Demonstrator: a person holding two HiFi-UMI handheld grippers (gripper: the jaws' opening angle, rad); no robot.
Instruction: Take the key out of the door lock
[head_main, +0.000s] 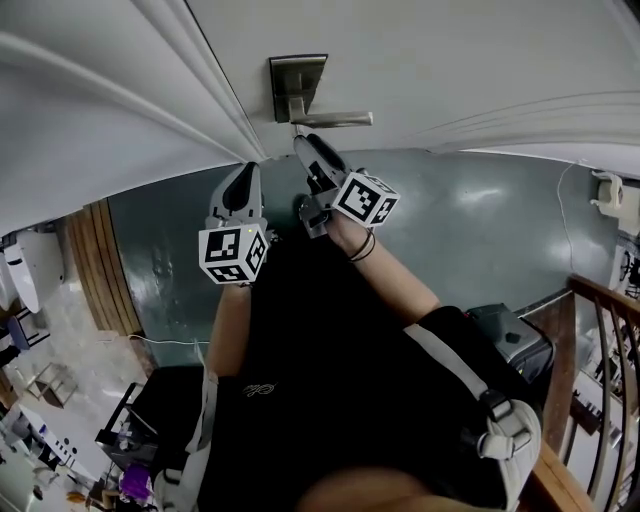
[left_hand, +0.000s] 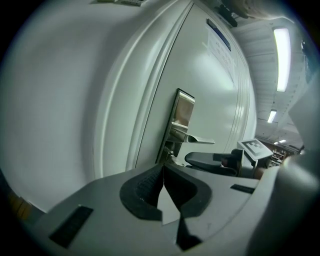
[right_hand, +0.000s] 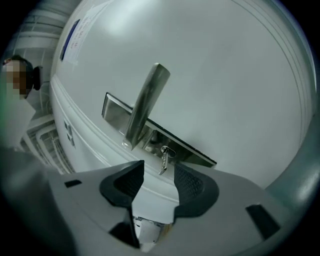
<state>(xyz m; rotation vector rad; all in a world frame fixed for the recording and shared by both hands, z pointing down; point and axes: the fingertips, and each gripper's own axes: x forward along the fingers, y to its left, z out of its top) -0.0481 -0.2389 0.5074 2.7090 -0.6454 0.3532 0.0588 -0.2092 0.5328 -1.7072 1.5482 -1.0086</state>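
Observation:
A small silver key (right_hand: 164, 157) hangs from the keyhole in the steel lock plate (right_hand: 200, 154), just under the lever handle (right_hand: 145, 105) of the white door (right_hand: 215, 65). My right gripper (right_hand: 159, 164) is open, rolled on its side, with the key hanging between its fingertips; the pads do not press it. In the head view the right gripper (head_main: 300, 142) reaches up to the lock plate (head_main: 298, 85). My left gripper (head_main: 243, 172) hovers to the left near the door frame, shut and empty. From the left gripper (left_hand: 163, 168) view the lock plate (left_hand: 182, 112) and the right gripper (left_hand: 210, 161) show ahead.
The door frame mouldings (head_main: 210, 90) run left of the lock. A wooden railing (head_main: 590, 330) and a grey box (head_main: 515, 340) stand on the right over the teal floor (head_main: 480, 220). A printed notice (left_hand: 220, 37) is stuck high on the door.

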